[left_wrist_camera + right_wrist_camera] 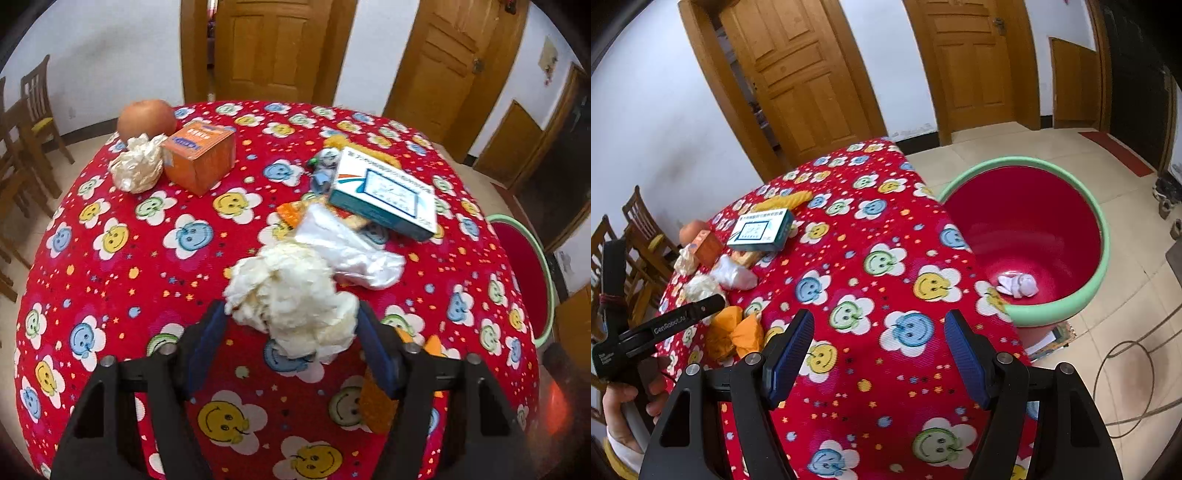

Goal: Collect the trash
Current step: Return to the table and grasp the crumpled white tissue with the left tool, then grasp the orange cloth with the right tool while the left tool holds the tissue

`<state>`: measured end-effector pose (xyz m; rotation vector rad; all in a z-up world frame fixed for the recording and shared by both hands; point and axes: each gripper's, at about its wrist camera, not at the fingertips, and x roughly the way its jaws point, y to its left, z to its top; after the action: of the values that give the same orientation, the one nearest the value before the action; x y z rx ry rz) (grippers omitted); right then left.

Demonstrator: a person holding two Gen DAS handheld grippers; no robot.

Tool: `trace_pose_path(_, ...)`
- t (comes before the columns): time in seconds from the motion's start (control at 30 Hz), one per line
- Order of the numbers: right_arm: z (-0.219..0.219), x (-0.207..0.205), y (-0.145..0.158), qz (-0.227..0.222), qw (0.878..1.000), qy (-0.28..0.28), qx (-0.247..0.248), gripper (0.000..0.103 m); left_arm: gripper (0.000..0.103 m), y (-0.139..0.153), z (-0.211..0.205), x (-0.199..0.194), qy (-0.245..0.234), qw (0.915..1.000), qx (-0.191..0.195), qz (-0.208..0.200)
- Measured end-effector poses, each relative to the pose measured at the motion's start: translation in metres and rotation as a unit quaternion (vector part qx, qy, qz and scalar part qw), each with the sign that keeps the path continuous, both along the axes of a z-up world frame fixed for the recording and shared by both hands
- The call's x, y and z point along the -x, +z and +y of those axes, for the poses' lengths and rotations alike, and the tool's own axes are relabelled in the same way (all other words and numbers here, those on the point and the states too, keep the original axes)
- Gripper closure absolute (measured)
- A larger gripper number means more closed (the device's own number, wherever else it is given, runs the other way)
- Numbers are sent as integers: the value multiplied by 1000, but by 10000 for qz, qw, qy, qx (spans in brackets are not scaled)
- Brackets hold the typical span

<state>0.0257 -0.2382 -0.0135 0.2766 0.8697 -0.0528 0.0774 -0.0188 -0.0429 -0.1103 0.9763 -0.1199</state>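
A crumpled white paper wad point(291, 295) lies on the red smiley-face tablecloth point(122, 280). My left gripper point(291, 314) straddles it, and both blue pads point(207, 343) touch its sides. Behind it lie a clear plastic bag point(354, 251), orange wrappers point(291, 214) and a second paper wad point(138, 166). Another orange wrapper point(376, 402) lies under the right finger. My right gripper point(879, 321) hangs open and empty over the cloth near the table's right edge. Beside that edge on the floor stands a red basin with a green rim point(1100, 236). A white wad point(1017, 284) lies inside it.
An orange carton point(201, 157), a white-and-teal box point(384, 192), a round orange fruit point(146, 116) and a yellow item point(340, 142) sit on the table. Wooden chairs point(33, 110) stand to the left. A cable point(1126, 387) loops on the tiled floor past the basin.
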Motion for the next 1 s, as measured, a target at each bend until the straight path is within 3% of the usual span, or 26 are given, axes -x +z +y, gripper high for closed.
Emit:
trace_pose_path(0.1, 7, -2, -1, 6, 9999, 103, -10, 29, 53, 3, 0, 3, -66, 10000, 49, -51)
trace_pose_path(0.23, 19, -5, -1, -4, 9996, 279, -6, 29, 60, 7, 7, 8, -21, 9997, 206, -87)
trace_pose_path(0.63, 61, -19, -7, 44, 9965, 833, -5, 29, 62, 28, 39, 30, 295, 9990, 61, -323)
trace_pose_path(1.0, 109, -38, -25, 263, 9906, 1341, -61, 29, 62, 23, 69, 38, 632, 9977, -33, -227)
